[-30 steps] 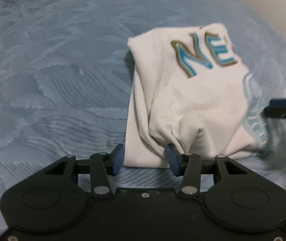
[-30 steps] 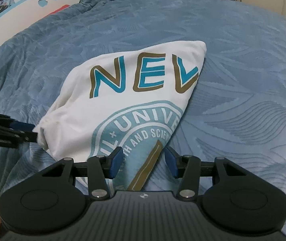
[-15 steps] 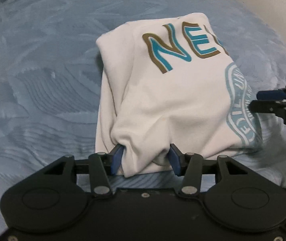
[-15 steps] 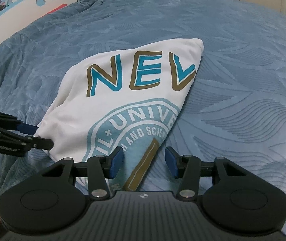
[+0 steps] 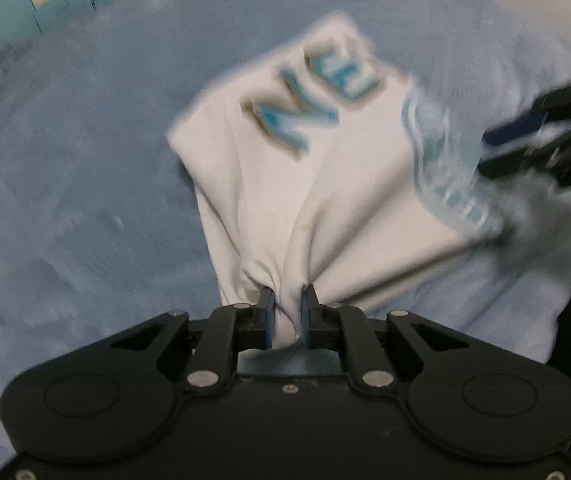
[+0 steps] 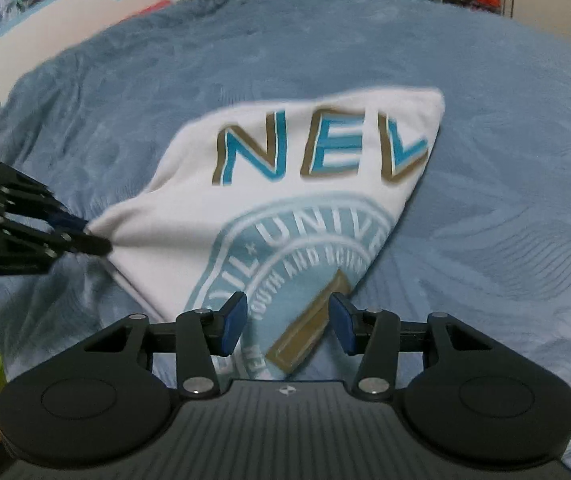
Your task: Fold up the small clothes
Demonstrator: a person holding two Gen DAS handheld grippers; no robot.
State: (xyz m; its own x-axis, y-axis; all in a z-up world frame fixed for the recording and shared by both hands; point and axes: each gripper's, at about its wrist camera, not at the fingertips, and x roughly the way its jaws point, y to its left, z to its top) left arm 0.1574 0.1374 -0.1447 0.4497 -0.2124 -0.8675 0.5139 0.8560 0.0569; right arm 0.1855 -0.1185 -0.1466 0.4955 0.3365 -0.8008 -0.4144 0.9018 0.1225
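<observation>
Left wrist view, blurred: left tool [image 5: 287,312] now pinches shirt [image 5: 325,184].

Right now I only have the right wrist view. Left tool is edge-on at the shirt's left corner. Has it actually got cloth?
Observer: Yes. In the left wrist view the left tool is shut on a bunched fold of the white shirt, cloth squeezed between both blue pads.
Operator: Clean grip or a wad?
Observer: A wad. Creases fan out from the pinch up toward the NE lettering.
Operator: Is my right tool in its view?
Observer: Yes, the right tool shows at the right edge by the round print, blurred. Your own view shows it open, astride the shirt's near point.
</observation>
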